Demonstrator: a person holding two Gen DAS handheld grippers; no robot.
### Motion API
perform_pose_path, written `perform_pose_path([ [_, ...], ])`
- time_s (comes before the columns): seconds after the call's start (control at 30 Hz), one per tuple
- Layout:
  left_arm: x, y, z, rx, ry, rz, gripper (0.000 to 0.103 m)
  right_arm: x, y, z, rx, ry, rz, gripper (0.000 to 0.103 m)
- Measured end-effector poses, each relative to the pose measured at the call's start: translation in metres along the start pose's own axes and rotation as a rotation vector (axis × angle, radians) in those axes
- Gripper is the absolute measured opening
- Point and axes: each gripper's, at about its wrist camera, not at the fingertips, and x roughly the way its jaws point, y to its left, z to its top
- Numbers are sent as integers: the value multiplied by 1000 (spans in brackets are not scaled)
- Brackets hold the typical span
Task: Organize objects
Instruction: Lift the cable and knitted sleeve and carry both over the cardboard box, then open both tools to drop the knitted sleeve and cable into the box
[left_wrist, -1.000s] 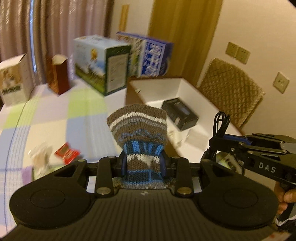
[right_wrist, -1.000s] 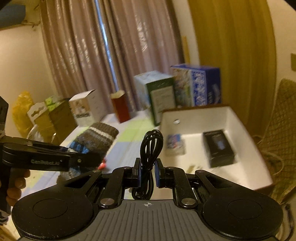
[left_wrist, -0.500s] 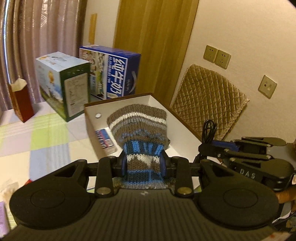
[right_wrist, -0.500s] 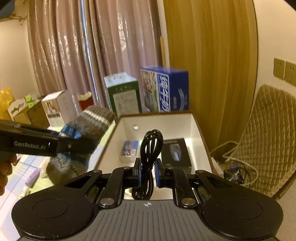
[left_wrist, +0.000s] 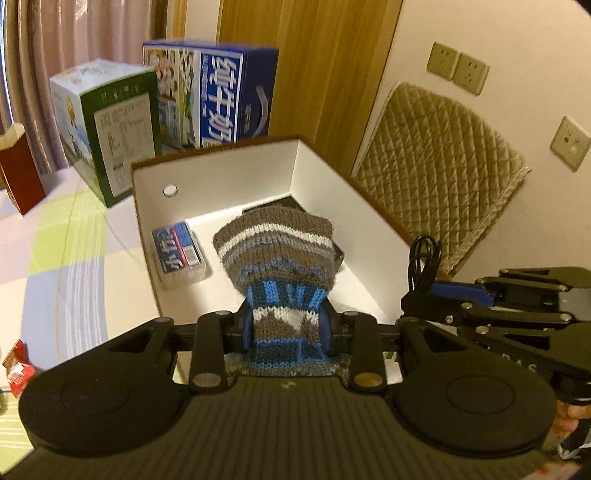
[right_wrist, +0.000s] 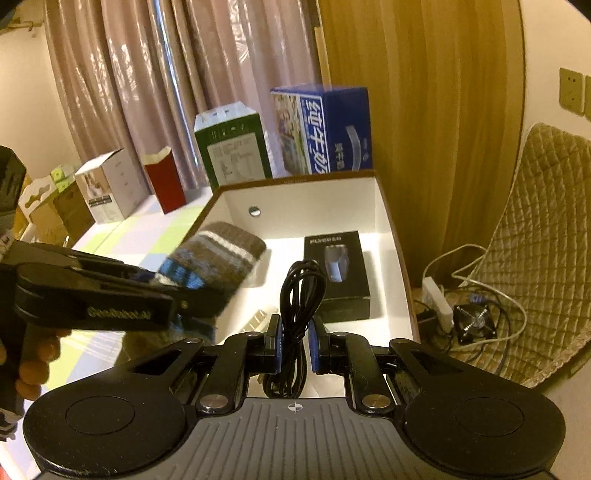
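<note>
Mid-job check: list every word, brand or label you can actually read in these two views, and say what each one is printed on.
"GenRobot.AI": side of the left gripper.
"纯牛奶": side of the blue milk carton.
"小布" (partly readable): small blue packet in the white box.
"FLYCO" (blurred): top of the black box.
"DAS": faint, on the right gripper.
Green carton label panel: too small to read.

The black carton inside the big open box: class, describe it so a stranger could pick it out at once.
Find the large white-lined open box on the checked tablecloth. The black carton lies flat on its floor by the right wall. It alone is black with a product picture on top; the small packet opposite is blue and white.
</note>
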Motion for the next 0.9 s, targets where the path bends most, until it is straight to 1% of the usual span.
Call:
perform_pose_path([
  [0.13,18,-7,-5,16,50,11,29,12,-7,0,-4,46,23,11],
  [0.3,39,-12,-13,40,143,33,37,26,-10,-1,-29,113,41,11],
  [0.37,41,-11,-15,40,163,29,42,32,-12,-2,-37,158,55,11],
  [0.43,41,-9,-15,35,167,21,43,38,-12,-3,-44,182,59,11],
  [0.57,40,-7,-12,44,163,32,53,50,-11,-4,-57,241,85,11],
  [0.8,35,-3,-10,38,157,42,54,64,-10,-4,-50,288,104,12],
  [0.83,34,-2,-9,38,156,45,55,65,-10,-4,-49,292,102,15],
  [0.9,33,-2,-9,43,153,53,57,66,-10,-3,-52,290,93,25],
])
